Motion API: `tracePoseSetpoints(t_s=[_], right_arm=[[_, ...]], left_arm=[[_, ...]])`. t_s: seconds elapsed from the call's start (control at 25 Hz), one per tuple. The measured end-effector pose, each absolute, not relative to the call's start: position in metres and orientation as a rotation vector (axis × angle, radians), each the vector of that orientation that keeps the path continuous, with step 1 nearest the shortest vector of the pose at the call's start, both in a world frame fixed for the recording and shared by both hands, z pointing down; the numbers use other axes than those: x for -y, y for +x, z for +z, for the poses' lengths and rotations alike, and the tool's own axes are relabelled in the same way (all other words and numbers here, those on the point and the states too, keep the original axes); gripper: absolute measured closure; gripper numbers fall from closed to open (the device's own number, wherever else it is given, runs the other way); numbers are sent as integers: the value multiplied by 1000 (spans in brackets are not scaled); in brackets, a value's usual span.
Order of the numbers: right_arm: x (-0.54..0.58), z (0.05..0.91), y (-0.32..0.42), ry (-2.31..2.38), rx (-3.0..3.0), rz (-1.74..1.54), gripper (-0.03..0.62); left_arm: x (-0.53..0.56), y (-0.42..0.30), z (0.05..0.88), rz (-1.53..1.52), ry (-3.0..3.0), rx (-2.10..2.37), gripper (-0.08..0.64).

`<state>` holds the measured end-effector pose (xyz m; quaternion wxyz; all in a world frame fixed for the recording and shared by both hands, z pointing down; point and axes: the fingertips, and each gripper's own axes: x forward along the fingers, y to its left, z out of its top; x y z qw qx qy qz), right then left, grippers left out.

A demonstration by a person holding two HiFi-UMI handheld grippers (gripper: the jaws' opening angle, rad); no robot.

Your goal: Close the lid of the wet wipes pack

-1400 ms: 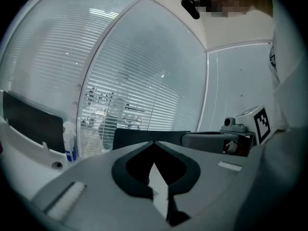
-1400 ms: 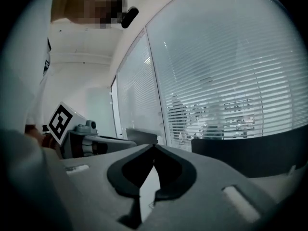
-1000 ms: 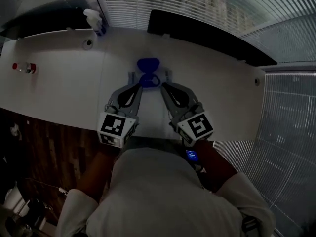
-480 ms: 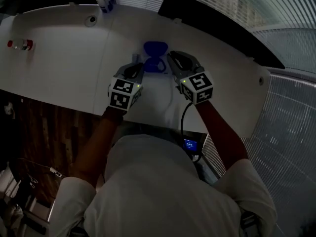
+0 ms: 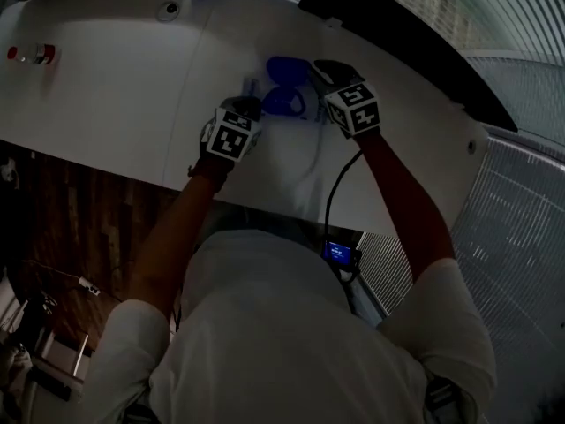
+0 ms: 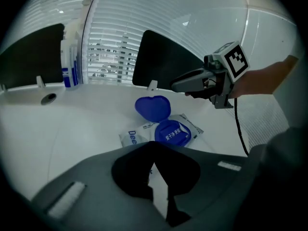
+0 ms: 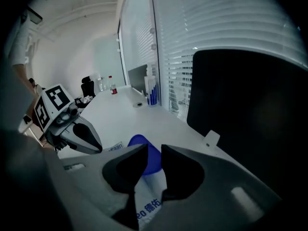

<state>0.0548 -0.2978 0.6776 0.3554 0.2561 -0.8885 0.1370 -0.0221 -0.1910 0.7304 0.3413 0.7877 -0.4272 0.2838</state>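
The wet wipes pack (image 5: 305, 111) (image 6: 135, 137) lies flat on the white table (image 5: 115, 87). Its blue heart-shaped lid (image 5: 283, 68) (image 6: 152, 108) (image 7: 146, 159) stands open behind the blue opening ring (image 6: 172, 133). My left gripper (image 5: 249, 89) (image 6: 152, 147) hangs just left of the pack, its tips meeting with nothing between them. My right gripper (image 5: 315, 68) (image 7: 154, 149) (image 6: 177, 86) hovers right of the lid. Its jaws are opening and nothing is between them. The lid shows beyond the gap.
A black panel (image 5: 397, 38) (image 6: 163, 64) (image 7: 250, 105) stands along the table's far edge, and a spray bottle (image 6: 70, 57) (image 7: 151, 93) is at the far left. A red-capped bottle (image 5: 33, 54) lies far left. The right gripper's cable (image 5: 328, 201) hangs over the near edge.
Both grippers have moved away from the table's near edge and down to either side of the pack. The head view has shifted with them.
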Motion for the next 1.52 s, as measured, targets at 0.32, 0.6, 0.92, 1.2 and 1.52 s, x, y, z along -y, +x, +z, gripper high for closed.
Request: tracePoseSetpoints(t_s=[0.32, 0.6, 0.92, 1.2, 1.52], right_arm=[[316, 713, 57, 529, 2258, 483, 483], [321, 718, 53, 434, 2311, 659, 474], [305, 723, 49, 331, 2318, 798, 472], [284, 702, 47, 252, 2390, 793, 474], [230, 666, 44, -31, 2406, 907, 472]], left_arm=[[192, -23, 759, 800, 2007, 1106, 558], [191, -20, 766, 800, 2009, 1090, 557], [185, -17, 770, 807, 2011, 1059, 558], [184, -14, 771, 833, 2032, 1034, 558], [182, -14, 773, 828, 2031, 1004, 558]])
